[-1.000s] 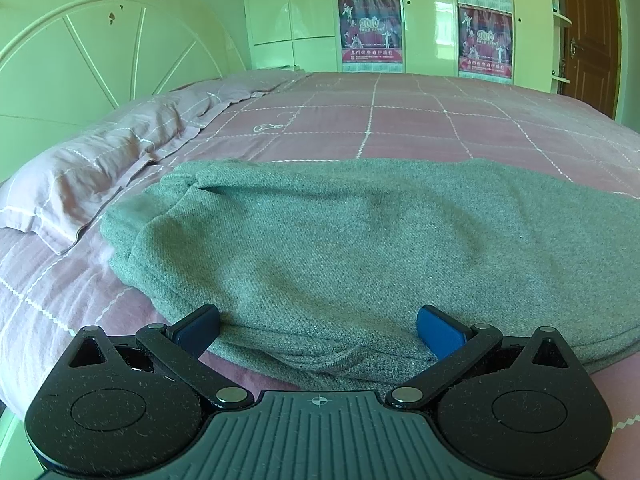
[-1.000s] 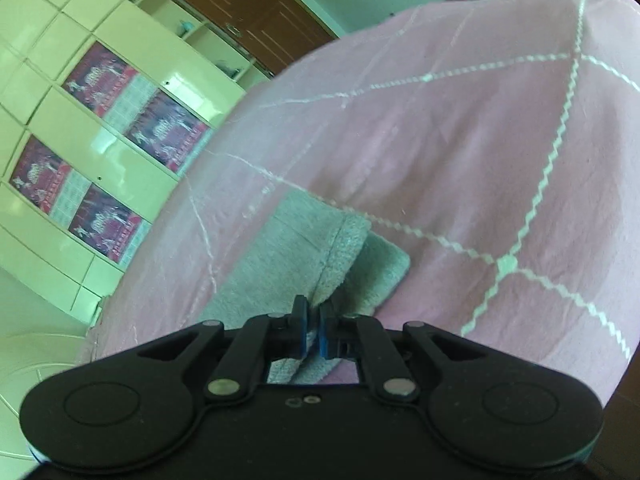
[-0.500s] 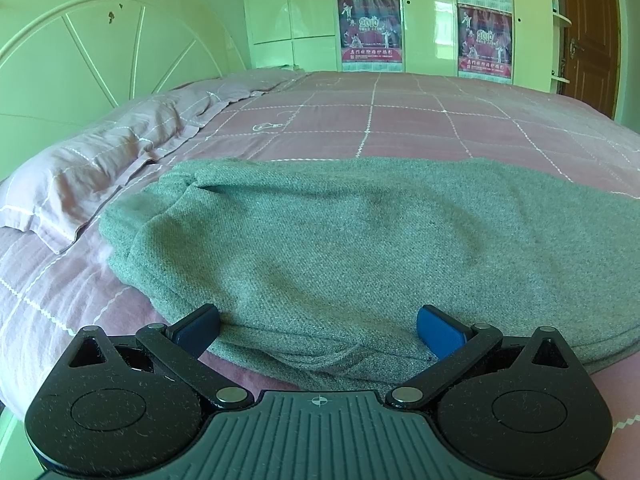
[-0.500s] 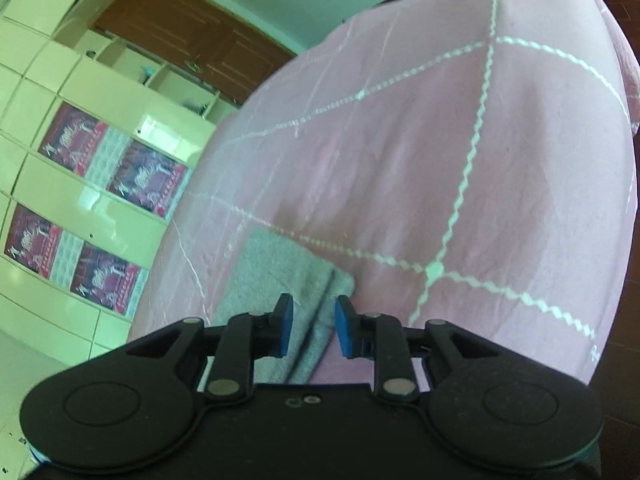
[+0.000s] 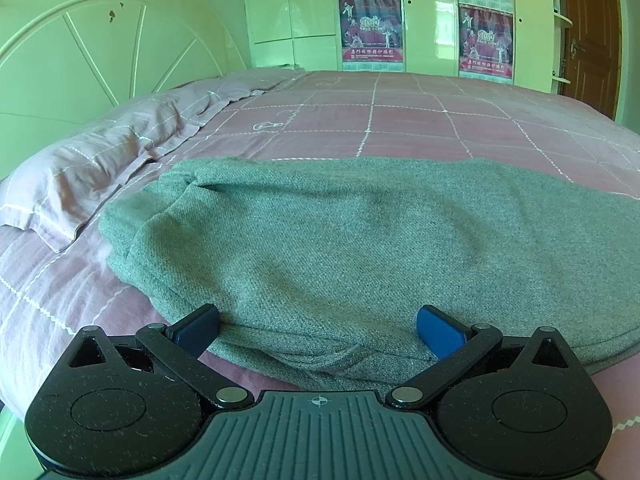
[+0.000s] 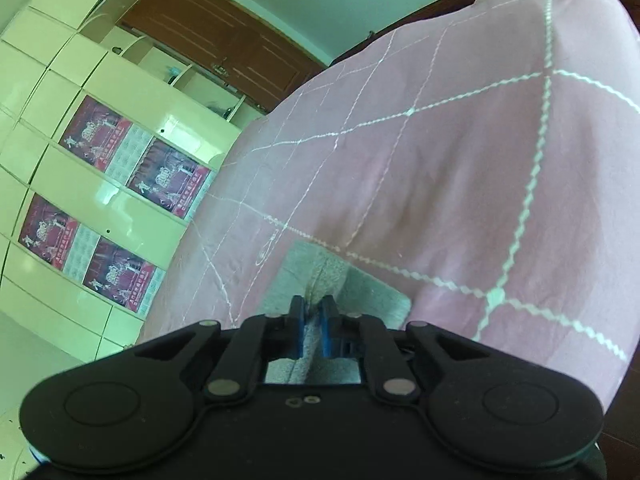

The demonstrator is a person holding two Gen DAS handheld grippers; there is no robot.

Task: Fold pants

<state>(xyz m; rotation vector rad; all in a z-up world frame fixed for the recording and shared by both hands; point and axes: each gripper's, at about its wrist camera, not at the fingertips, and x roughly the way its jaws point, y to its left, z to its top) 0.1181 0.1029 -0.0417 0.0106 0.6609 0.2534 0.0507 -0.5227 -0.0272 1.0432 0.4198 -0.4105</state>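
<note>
In the left wrist view, a white headboard fills the upper left of the frame, and a pale pink pillow lies below it at the left edge. The grey pants spread across the middle of the frame on the pink checked bedspread, lying in flat layers. At the bottom centre, the left gripper sits at the near edge of the pants with its blue pads spread wide and nothing clamped between them; the cloth lies in the gap. White cupboards with red posters stand at the top, and a brown door at the upper right.

In the right wrist view, the posters run down the left of the tilted frame. At the lower centre, the right gripper is pinched closed on a fold of the pants, whose end lies flat on the bedspread just beyond the pads.
</note>
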